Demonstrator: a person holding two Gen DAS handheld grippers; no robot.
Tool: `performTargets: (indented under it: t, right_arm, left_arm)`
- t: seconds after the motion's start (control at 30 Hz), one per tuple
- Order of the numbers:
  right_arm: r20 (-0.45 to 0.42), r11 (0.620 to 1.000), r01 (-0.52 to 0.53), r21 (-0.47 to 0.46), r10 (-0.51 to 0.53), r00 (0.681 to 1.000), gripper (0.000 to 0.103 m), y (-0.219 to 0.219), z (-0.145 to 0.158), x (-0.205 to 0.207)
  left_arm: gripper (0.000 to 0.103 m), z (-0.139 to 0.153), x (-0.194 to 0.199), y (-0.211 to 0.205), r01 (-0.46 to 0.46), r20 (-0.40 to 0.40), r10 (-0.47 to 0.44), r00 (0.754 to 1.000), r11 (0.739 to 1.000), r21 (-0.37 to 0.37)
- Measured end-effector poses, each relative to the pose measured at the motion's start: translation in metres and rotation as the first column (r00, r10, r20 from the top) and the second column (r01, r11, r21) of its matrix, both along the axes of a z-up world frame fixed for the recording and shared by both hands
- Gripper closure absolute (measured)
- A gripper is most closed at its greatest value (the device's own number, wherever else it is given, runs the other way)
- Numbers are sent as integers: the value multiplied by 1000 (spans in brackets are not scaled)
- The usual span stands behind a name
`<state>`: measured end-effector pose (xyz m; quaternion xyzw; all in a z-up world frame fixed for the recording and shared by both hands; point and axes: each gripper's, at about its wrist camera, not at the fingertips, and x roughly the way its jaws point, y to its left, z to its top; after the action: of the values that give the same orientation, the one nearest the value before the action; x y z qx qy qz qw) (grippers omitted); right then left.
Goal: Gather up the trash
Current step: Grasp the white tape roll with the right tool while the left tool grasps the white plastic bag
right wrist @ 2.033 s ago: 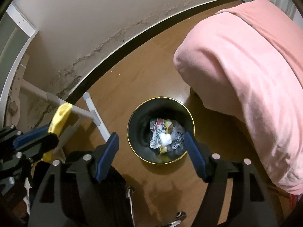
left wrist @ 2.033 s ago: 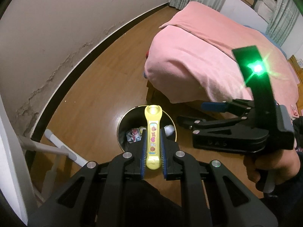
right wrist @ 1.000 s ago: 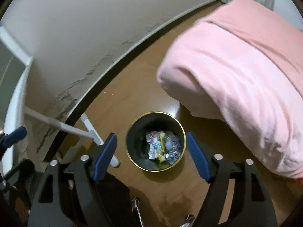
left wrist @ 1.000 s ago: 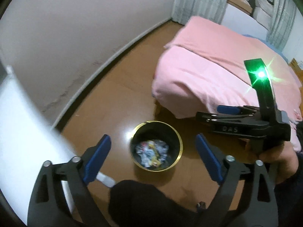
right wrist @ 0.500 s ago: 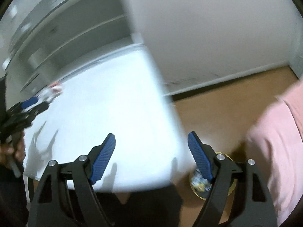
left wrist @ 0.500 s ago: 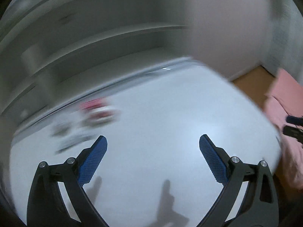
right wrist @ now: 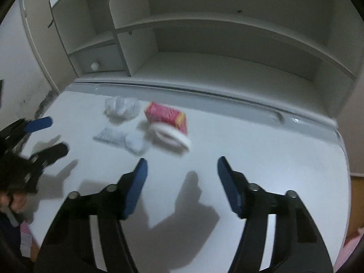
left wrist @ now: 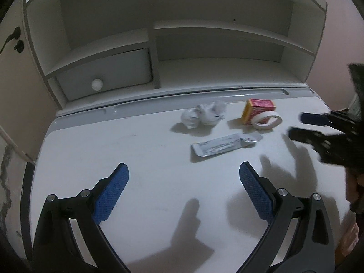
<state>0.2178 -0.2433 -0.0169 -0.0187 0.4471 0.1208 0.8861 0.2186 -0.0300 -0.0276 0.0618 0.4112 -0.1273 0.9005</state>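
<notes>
Crumpled white paper [left wrist: 203,115], a flat silvery wrapper [left wrist: 224,146], a red-and-yellow box [left wrist: 258,109] and a white tape ring [left wrist: 266,122] lie together far back on the white counter [left wrist: 136,150]. Left tool [left wrist: 183,191] and right tool [right wrist: 182,182] hover spread wide, holding nothing.

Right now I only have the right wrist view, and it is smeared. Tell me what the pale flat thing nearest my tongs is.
Observer: The left wrist view shows a silvery wrapper lying flat, with one end torn open.
Operator: Describe the white lump behind it.
Observer: It is crumpled paper, two wads pressed together rather than one.
Operator: Check the ring by the red box.
Observer: That is a white tape roll, touching the front of the box.
</notes>
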Motion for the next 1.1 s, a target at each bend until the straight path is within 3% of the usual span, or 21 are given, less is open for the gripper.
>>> performTargets:
  t: [0.1,0.2,0.27,0.33,0.53,0.73,0.77,0.8,0.83,0.97,1.1]
  right_arm:
    - [-13,999,-19,-30,19,1000,49,10,-8,20]
    - [-22,999,-29,-36,28,999,59,10,-13,28]
    - [-31,999,-35,-19,34,999,78,9,-15,33]
    - [-52,999,-46,-11,45,998,88,7,-17,32]
    - [-40,999,-43,14,43,998,88,-5,-7,3]
    - [-28,999,-19,36,20,999,88,-27,4,-31]
    - [-31,999,-13,48,15,999,88,-34,6,-38]
    - [-29,999,-10,52,11,1000,88,-40,10,-44]
    - [-27,998,-3,58,4,1000,88,-47,11,-50]
    - [-34,995,66,78,-63,997,88,-83,14,-74]
    - [-19,983,165,79,-164,986,88,-132,21,-111]
  left_arm:
    - [8,-3,6,-3,-3,-10,2,1000,1000,-10]
    - [8,-5,17,-8,14,-13,-14,1000,1000,-9]
    - [8,-7,26,-12,22,-13,-22,1000,1000,-3]
    - [8,-8,35,-19,33,-14,-33,999,999,2]
    - [8,-14,65,-48,87,-5,-87,996,995,54]
    - [10,-28,92,-66,69,-36,-66,997,994,89]
    - [17,-30,94,-67,59,-49,-55,997,995,86]
    - [35,-32,97,-67,57,-61,-52,997,995,78]
    - [44,-35,98,-68,67,-84,-62,995,996,61]
    - [50,-31,92,-70,51,-90,-47,995,998,43]
    - [50,-7,63,-83,59,-14,-58,998,996,73]
